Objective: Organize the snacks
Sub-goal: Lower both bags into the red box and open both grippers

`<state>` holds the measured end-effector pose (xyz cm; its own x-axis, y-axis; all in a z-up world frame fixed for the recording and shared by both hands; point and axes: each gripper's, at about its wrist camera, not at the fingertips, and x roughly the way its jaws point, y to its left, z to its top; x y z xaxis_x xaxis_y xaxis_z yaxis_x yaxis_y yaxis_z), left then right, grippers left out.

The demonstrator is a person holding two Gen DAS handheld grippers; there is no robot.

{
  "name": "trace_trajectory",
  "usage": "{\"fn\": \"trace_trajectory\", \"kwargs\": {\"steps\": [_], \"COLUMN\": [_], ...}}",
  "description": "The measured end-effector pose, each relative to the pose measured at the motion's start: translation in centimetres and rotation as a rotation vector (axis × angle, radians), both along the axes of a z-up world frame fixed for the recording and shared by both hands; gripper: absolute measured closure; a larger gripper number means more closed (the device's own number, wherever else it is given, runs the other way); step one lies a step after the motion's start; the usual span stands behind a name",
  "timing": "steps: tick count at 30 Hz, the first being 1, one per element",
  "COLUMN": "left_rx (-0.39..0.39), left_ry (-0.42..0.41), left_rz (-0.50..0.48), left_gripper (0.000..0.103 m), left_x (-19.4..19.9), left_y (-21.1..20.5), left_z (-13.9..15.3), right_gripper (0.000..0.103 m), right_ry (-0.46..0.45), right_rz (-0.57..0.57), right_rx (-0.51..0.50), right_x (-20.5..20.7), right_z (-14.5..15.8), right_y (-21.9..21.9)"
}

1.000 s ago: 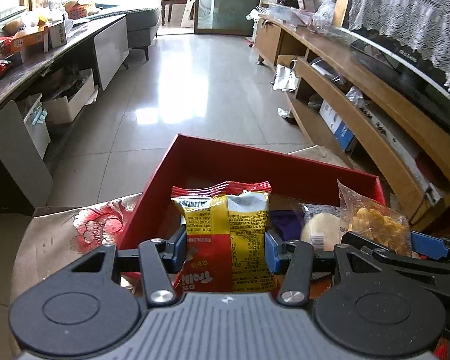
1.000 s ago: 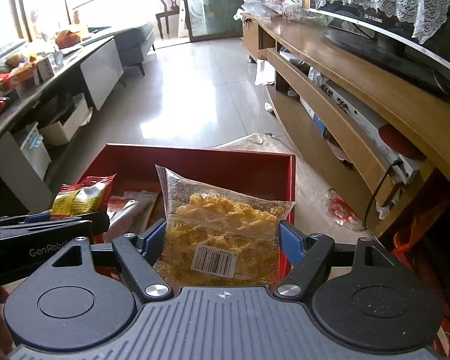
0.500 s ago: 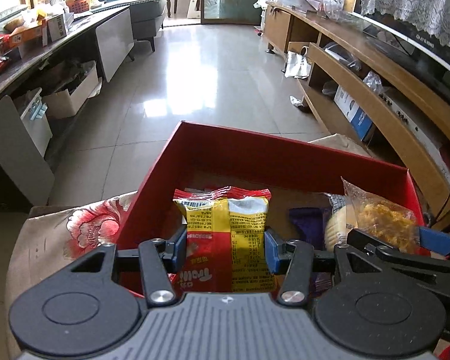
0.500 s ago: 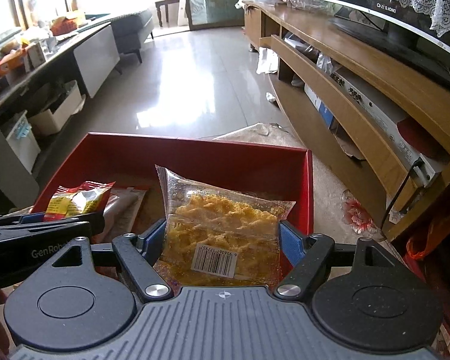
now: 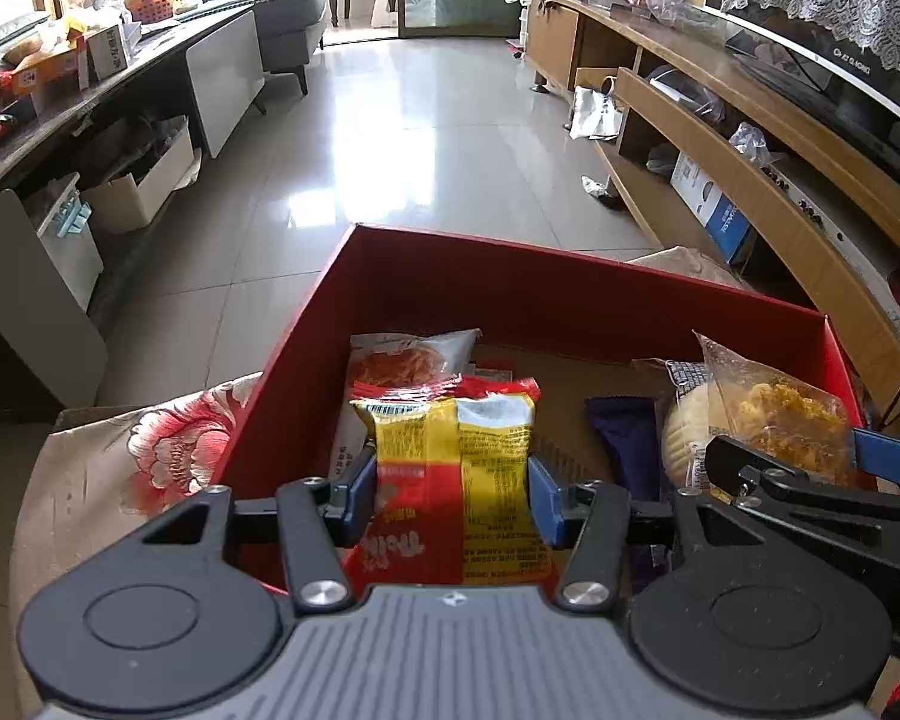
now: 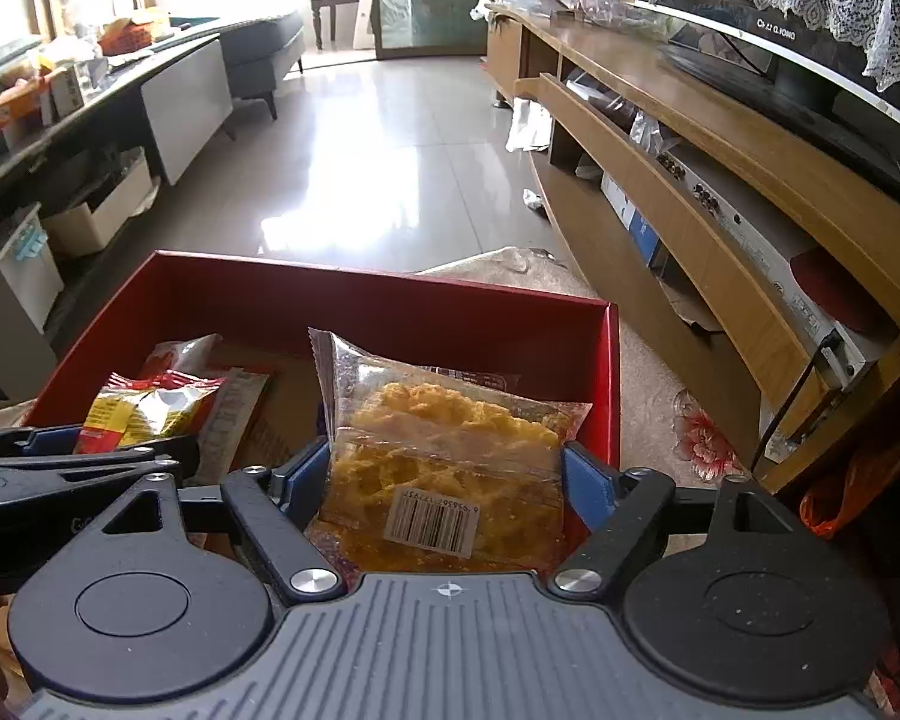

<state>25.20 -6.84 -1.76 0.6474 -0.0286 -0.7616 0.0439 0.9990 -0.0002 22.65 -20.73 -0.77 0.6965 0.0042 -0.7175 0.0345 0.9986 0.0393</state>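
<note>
Left wrist view shows my left claw [image 5: 453, 495] inside the red box [image 5: 570, 294], its blue pads on either side of a yellow and red snack packet [image 5: 450, 474]. The jaws are opening; the pads look barely touching the packet's edges now, so I read the grip as letting go. Ahead of the claw lies a clear packet of orange strips [image 5: 408, 360], and to its right a dark purple wrapper [image 5: 621, 444] and a pale round cake in clear wrap [image 5: 684, 432].

From the right wrist view, my right claw [image 6: 450, 480] sits at the box's right end with a clear bag of golden crumbly snack [image 6: 444, 450] between its pads. Those jaws are opening too, and a gap shows at the right pad, so the bag is released or nearly so. The box itself stands on a flowered cloth [image 5: 150, 450] over the tabletop.

Both packets are being set down in the box, I judge. Next I would need to finish opening, then lift both claws straight back without dragging the wrappers out.

Writing: the yellow packet carries small print and large white lettering I cannot read; the bag bears a white barcode label [image 6: 432, 519], upside down to me, digits too blurred. The screen at the far right reads reversed, roughly "CHANGHONG".
</note>
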Motion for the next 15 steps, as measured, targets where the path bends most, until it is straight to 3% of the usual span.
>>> {"fn": "trace_trajectory", "kwargs": {"steps": [7, 15], "left_rx": [0.01, -0.03], "left_ry": [-0.024, -0.042], "left_rz": [0.004, 0.016], "left_gripper": [0.045, 0.04], "left_x": [-0.6, -1.3], "left_y": [0.2, 1.1], "left_z": [0.6, 1.8], "right_gripper": [0.015, 0.012], "right_ry": [-0.001, -0.02], "right_rz": [-0.01, -0.004], "right_rx": [0.0, 0.012], "right_x": [-0.1, -0.6], "right_z": [0.2, 1.1], "right_y": [-0.1, -0.3]}}
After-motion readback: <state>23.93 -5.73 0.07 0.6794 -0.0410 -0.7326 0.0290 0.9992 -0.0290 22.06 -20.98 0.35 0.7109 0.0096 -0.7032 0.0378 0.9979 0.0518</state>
